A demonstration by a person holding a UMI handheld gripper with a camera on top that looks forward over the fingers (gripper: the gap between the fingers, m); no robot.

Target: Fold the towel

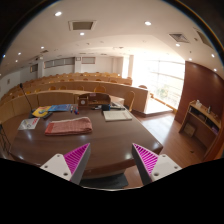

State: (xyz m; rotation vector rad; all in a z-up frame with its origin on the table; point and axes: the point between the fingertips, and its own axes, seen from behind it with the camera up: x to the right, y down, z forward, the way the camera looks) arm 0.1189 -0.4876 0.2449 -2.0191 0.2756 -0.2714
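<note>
gripper [110, 160] jaws spread wide, holding nothing, above the tabletop's [100, 145] near edge; folded towel [68, 126] lies beyond.

Gripper [110, 161] level, fingers spread wide apart; magenta pads [75, 158] facing inward, nothing between them
</note>
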